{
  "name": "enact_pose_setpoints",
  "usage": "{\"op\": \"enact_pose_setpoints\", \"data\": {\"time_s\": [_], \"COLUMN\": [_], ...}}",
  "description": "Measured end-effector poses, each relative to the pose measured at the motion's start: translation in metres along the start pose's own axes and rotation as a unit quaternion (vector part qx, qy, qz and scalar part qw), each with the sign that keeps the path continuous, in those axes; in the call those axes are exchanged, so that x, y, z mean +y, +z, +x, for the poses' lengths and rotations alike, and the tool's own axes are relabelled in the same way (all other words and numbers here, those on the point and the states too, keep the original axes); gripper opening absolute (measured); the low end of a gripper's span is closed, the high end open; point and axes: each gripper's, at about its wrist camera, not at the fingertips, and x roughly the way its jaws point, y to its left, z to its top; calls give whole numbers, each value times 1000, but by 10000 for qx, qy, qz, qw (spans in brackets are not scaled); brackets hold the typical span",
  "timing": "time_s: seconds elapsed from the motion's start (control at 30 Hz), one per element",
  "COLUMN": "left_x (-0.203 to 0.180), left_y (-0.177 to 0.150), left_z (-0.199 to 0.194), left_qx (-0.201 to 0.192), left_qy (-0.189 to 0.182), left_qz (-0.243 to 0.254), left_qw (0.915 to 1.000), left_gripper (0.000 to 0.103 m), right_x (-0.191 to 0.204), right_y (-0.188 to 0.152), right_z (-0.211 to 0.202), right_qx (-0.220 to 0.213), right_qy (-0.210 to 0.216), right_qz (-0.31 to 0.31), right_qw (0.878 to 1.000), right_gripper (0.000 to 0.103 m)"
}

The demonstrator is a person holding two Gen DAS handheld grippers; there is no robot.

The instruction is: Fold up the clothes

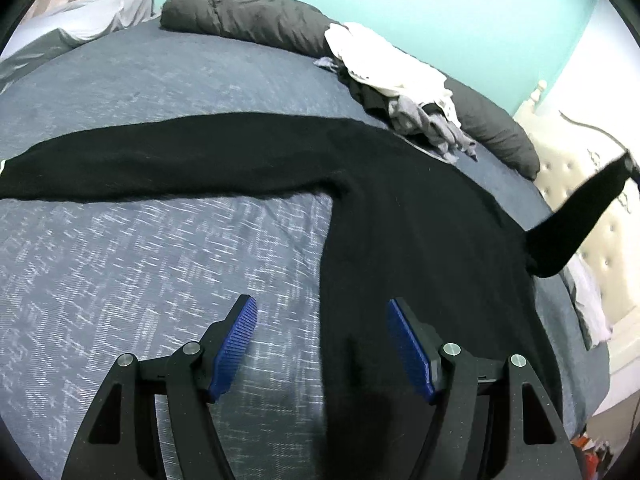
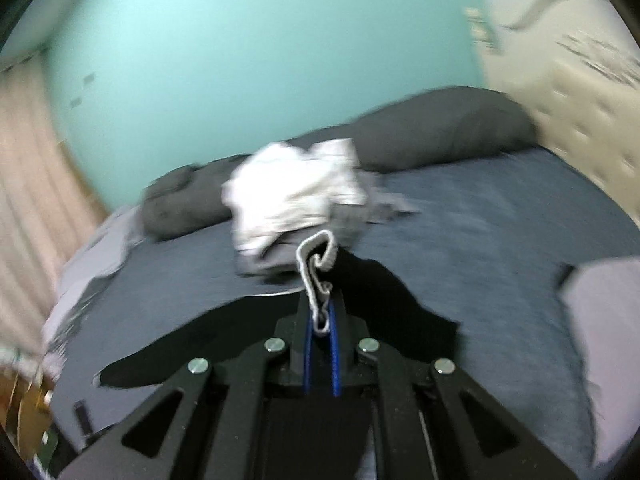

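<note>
A black sweater [image 1: 400, 208] lies flat on the blue bedcover [image 1: 140, 260], with one sleeve stretched out to the left. Its other sleeve [image 1: 580, 220] is lifted off the bed at the right, up to my right gripper [image 1: 631, 165] at the frame's edge. In the right wrist view my right gripper [image 2: 320, 308] is shut on that sleeve's cuff, whose grey-white trim [image 2: 316, 264] sticks out past the fingertips. The black sleeve [image 2: 384, 292] hangs below. My left gripper [image 1: 321, 304] hovers open over the sweater's left side edge, with nothing between its blue pads [image 1: 236, 344].
A pile of white and grey clothes [image 1: 400, 80] sits at the far side of the bed, blurred in the right wrist view [image 2: 296, 196]. Dark grey pillows [image 1: 240, 12] [image 1: 496, 128] lie behind it. A cream tufted headboard [image 1: 580, 184] stands at the right.
</note>
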Motion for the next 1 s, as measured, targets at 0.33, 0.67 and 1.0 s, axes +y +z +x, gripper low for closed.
{"op": "enact_pose_setpoints", "data": {"time_s": [0.33,0.67,1.0], "left_x": [20,20,1], "left_y": [2,1,-2], "left_z": [-17,-16,-10], "left_qx": [-159,-127,-52], "left_qy": [-107,-155,-264], "left_qz": [-220,-211,98], "left_qw": [9996,9996,9996], "left_gripper": [71,71,71], "right_x": [173,209,207], "right_y": [-75,-214,-247], "right_z": [66,157,167], "right_qx": [1331,2751,3155], "right_qy": [1227,1428,1401], "right_qz": [-1172,-1379,-1360], "right_qw": [9765,9407,9286], "right_gripper": [6,7,20]}}
